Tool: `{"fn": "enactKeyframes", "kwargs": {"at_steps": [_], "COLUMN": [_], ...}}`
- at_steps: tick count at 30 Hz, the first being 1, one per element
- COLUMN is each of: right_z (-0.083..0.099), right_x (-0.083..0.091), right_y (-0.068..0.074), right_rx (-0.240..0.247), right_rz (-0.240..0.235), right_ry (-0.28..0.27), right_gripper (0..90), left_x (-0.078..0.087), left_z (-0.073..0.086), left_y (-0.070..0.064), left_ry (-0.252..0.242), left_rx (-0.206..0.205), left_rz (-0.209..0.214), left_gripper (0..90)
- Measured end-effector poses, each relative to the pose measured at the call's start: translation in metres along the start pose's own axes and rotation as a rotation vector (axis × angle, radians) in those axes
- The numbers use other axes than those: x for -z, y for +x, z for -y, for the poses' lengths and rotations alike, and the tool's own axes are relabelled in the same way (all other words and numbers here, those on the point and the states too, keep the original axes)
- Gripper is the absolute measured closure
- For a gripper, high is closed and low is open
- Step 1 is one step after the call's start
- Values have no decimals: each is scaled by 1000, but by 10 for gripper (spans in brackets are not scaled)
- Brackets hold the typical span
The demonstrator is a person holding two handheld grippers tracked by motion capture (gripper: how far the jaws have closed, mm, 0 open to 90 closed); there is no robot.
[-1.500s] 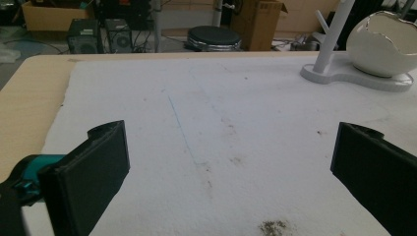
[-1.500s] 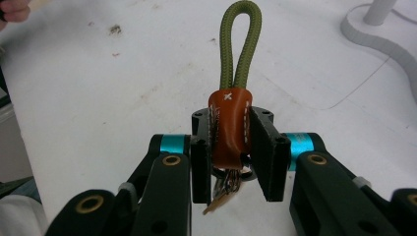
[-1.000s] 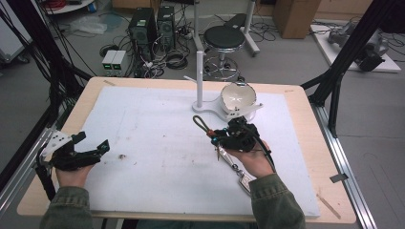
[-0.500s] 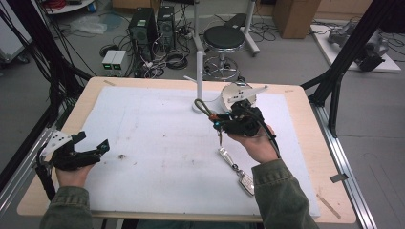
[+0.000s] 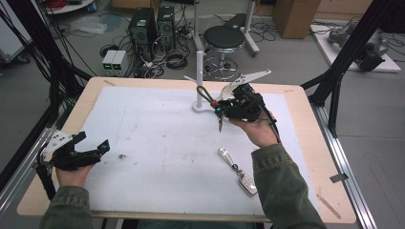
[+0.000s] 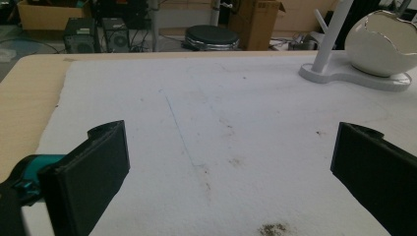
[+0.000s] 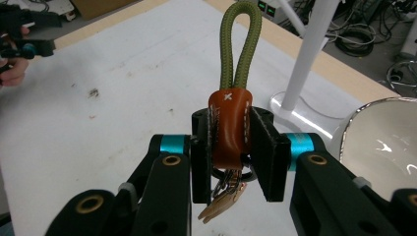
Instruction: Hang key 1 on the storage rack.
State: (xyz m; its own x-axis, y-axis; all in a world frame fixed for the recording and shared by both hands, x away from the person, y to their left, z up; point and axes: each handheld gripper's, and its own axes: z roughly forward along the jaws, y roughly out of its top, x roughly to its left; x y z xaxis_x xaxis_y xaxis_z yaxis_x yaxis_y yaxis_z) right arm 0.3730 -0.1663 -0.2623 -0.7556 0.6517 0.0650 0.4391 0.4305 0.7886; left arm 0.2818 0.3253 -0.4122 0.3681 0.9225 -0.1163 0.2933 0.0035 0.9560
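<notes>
While raised over white mat beside white stand: right gripper clamped on brown leather tab of keychain, green cord loop up, keys hanging below. Left gripper jaws wide apart, near mat's left edge. Car key flat on mat.

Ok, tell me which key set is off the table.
The keyring with the green cord loop, clamped in the right gripper; the car key lies on the mat.
</notes>
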Motion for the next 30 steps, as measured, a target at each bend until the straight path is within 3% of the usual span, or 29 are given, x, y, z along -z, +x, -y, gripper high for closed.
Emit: {"fn": "enactKeyframes", "kwargs": {"at_steps": [15, 30], "right_z": [-21, -28], "right_x": [-6, -23], "right_y": [-20, -34], "right_rx": [-22, -33], "right_rz": [25, 56], "right_ry": [-11, -18], "right_gripper": [714, 713], "left_x": [1, 1], "left_z": [1, 1], "left_y": [0, 1], "left_ry": [6, 9], "left_rx": [-4, -4], "left_rz": [0, 0], "left_gripper": [17, 17]}}
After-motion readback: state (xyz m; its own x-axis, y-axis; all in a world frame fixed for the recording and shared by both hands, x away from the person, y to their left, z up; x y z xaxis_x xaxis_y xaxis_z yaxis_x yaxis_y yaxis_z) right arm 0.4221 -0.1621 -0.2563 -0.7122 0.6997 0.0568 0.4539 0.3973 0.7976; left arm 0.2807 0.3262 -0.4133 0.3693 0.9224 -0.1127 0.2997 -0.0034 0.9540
